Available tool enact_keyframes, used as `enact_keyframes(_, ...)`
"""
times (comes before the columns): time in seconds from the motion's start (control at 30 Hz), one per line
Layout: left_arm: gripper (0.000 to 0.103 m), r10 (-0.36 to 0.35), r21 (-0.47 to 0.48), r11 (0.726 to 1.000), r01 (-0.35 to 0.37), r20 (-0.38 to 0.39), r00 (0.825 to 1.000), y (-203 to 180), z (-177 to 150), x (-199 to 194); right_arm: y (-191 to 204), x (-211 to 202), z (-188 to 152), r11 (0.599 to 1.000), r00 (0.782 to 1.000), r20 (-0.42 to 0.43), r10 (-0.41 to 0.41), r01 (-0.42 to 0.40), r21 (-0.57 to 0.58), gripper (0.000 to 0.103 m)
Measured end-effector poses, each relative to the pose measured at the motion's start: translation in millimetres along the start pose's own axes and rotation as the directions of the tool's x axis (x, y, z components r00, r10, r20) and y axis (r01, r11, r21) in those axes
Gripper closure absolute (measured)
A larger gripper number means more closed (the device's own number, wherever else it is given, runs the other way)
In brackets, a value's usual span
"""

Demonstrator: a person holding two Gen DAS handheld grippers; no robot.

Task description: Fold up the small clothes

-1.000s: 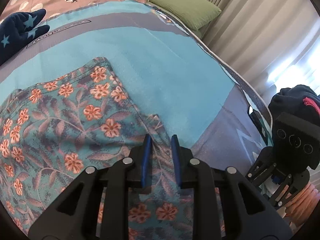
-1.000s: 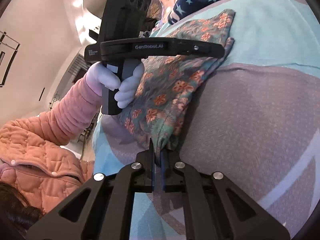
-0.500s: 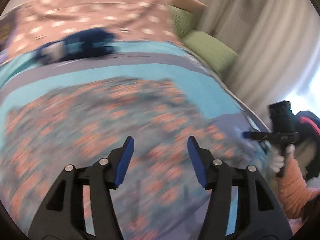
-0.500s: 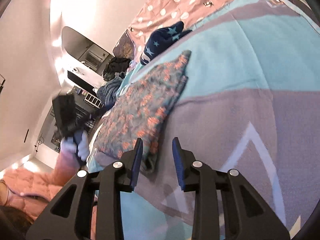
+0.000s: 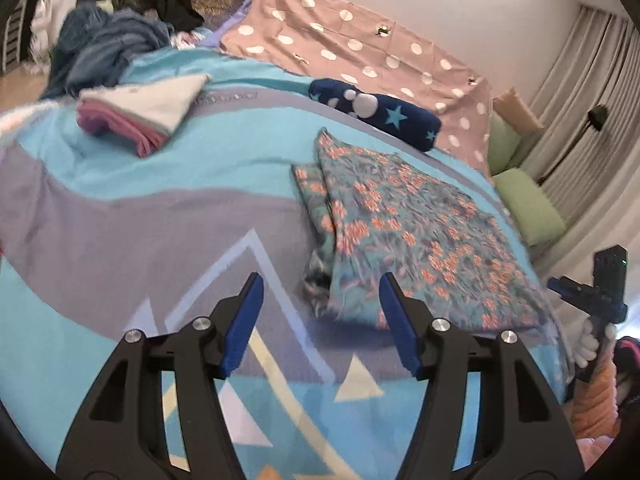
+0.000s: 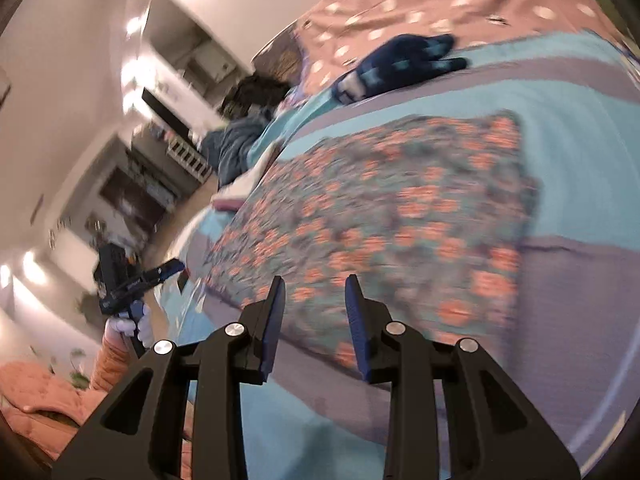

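A floral teal garment (image 5: 420, 240) with orange flowers lies folded on the turquoise and grey bedspread (image 5: 120, 208). My left gripper (image 5: 320, 304) hovers over the bedspread just short of the garment's near left corner. Its jaws are opening and hold nothing. In the right wrist view the same garment (image 6: 380, 208) spreads out ahead, blurred. My right gripper (image 6: 315, 292) hangs over its near edge, jaws opening, the cloth below them and not pinched. A gloved hand (image 5: 592, 344) carries that right tool at the bed's right side.
A folded white and pink stack (image 5: 140, 112) lies at the back left. A navy star-patterned garment (image 5: 380, 112) sits behind the floral one. A heap of blue and dark clothes (image 5: 112, 40) is at the far left. Green pillows (image 5: 528, 204) and curtains line the right.
Both grippers have let go of the floral garment and spread their jaws. The left one swung far along the bed and rolled. The right one rose and drew back. The garment lies folded.
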State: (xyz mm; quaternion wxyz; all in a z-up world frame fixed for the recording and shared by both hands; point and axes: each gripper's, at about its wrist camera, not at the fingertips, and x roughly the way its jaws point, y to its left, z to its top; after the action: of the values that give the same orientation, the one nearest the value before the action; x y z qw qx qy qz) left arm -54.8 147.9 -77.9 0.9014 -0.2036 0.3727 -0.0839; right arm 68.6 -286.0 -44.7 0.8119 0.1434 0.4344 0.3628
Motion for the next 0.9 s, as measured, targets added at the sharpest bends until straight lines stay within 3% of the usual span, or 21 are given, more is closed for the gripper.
enact_keyframes(0.13, 0.045, -0.142, -0.009, 0.990, 0.142, -0.039, 0.989, 4.5, -10.5, 15.4, 43.3, 28.6, 4.7, 0.997, 0.998, -0.051, -0.021, 0.017, -0.080, 0.066)
enact_keyframes(0.33, 0.046, -0.169, 0.009, 0.985, 0.170, -0.071, 0.983, 13.3, -16.6, 38.2, 78.9, 82.4, 25.6, 0.988, 0.987, -0.113, -0.118, 0.106, -0.113, 0.064)
enact_keyframes(0.53, 0.046, -0.267, 0.023, 0.963, 0.269, -0.052, 0.962, 22.3, -21.5, 35.2, 107.6, 147.2, 58.0, 0.979, 0.968, -0.188, -0.167, 0.139, -0.152, 0.061)
enact_keyframes(0.67, 0.048, -0.324, 0.144, 0.933, 0.331, -0.070, 0.944, 16.9, -14.8, 30.7, 129.9, 184.2, 72.0, 0.970, 0.953, -0.249, -0.174, 0.122, -0.212, 0.060)
enact_keyframes(0.77, 0.048, -0.390, 0.254, 0.874, 0.415, -0.144, 0.909, 12.6, -3.0, 35.5, 144.9, 205.5, 76.8, 0.963, 0.942, -0.287, -0.175, 0.103, -0.249, 0.060)
enact_keyframes(0.9, 0.048, -0.445, 0.314, 0.784, 0.536, -0.317, 0.837, 8.1, 13.4, 61.8, 152.2, 218.8, 77.4, 0.961, 0.935, -0.303, -0.183, 0.106, -0.254, 0.060)
